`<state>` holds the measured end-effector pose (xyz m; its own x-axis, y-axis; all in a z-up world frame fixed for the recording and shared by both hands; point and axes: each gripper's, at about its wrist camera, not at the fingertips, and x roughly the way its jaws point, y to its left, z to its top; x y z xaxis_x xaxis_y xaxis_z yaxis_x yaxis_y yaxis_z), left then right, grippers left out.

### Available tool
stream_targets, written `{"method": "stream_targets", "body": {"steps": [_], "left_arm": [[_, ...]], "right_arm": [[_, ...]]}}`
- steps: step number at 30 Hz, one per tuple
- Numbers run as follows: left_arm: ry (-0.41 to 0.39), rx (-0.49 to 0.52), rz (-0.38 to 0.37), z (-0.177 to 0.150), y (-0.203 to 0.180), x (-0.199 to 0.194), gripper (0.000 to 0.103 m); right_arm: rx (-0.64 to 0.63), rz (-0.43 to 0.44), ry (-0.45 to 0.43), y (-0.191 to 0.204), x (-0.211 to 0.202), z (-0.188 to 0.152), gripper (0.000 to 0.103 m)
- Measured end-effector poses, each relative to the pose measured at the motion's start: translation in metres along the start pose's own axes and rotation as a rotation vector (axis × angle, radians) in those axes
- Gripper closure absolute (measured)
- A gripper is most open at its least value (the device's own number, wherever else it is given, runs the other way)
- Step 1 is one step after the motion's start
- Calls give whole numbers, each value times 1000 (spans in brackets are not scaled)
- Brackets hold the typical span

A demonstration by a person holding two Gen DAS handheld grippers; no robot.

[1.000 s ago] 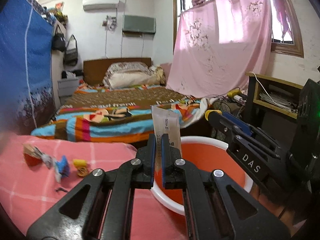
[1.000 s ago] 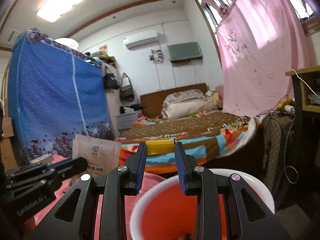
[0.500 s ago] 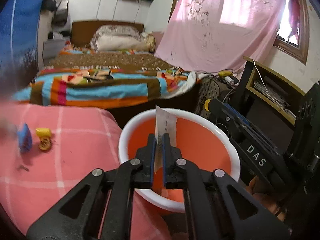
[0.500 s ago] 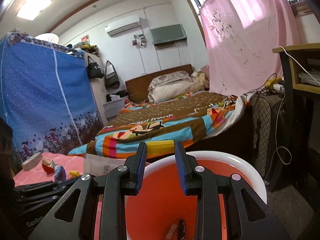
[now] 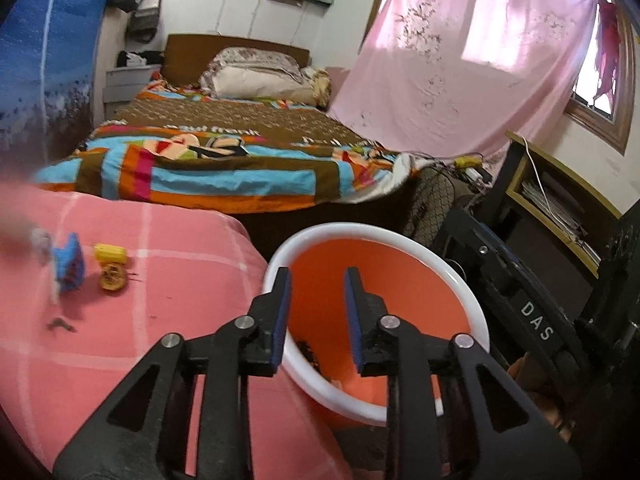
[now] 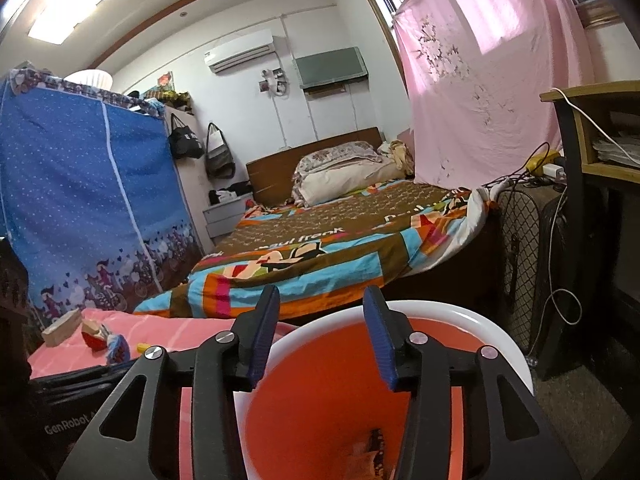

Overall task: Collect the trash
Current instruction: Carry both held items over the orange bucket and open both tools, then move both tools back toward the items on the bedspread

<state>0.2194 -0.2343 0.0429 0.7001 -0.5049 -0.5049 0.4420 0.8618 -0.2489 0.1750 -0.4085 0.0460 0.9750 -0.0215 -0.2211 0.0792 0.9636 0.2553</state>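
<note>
My left gripper [image 5: 316,276] hangs over the orange bin [image 5: 360,230] with the white rim. Its jaws are opening and nothing is between them. Over the same bin [image 6: 480,320], my right gripper [image 6: 320,300] also has its jaws opening, with nothing between them. Scraps [image 6: 366,452] lie at the bin's bottom. Loose trash stays on the pink checked tablecloth [image 5: 160,320] to the left: a blue wrapper [image 5: 70,262], a yellow piece [image 5: 110,266] and a red-and-white wrapper [image 6: 94,336].
A bed with a striped cover [image 5: 224,160] stands behind the table and bin. A wooden shelf with cables [image 5: 560,200] is on the right. A blue fabric wardrobe [image 6: 80,200] is on the left. A tan block [image 6: 60,326] lies at the table's far end.
The left gripper tipped down over the bin and opened, and the white paper packet is gone from its jaws. The right jaws widened too, and the yellow piece between them is gone.
</note>
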Motion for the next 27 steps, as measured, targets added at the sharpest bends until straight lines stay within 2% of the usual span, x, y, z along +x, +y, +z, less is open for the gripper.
{"method": "stream_targets", "body": {"steps": [6,9,11,13,16,18,20,22,27], "left_arm": [[-104,-25,88,3,25,-27,57],[-152,-29,137,2,38,-40,50],[-190,-26,181,0,48,-52,46],[-220,-22,217,-1,57,-61,41],[-277,-17,294,-4,69,-77,28],[-318,-18,339,-6,79,-89,12],[-351,-21,377,-7,87,-98,2],[-384,-29,412,-8,95,-107,0],[-415,-49,466,-11,117,-120,0]], "right_arm": [[-18,30,-41,15,-1,2,54],[-41,54,-63,28,-2,3,48],[-59,70,-77,37,-3,2,38],[-80,86,-97,48,-4,2,33],[-106,107,-125,63,-6,1,25],[-124,119,-149,73,-8,0,19],[-140,126,-173,83,-9,-1,6],[-151,131,-198,91,-11,-2,0],[-173,168,-235,111,-11,-4,0]]}}
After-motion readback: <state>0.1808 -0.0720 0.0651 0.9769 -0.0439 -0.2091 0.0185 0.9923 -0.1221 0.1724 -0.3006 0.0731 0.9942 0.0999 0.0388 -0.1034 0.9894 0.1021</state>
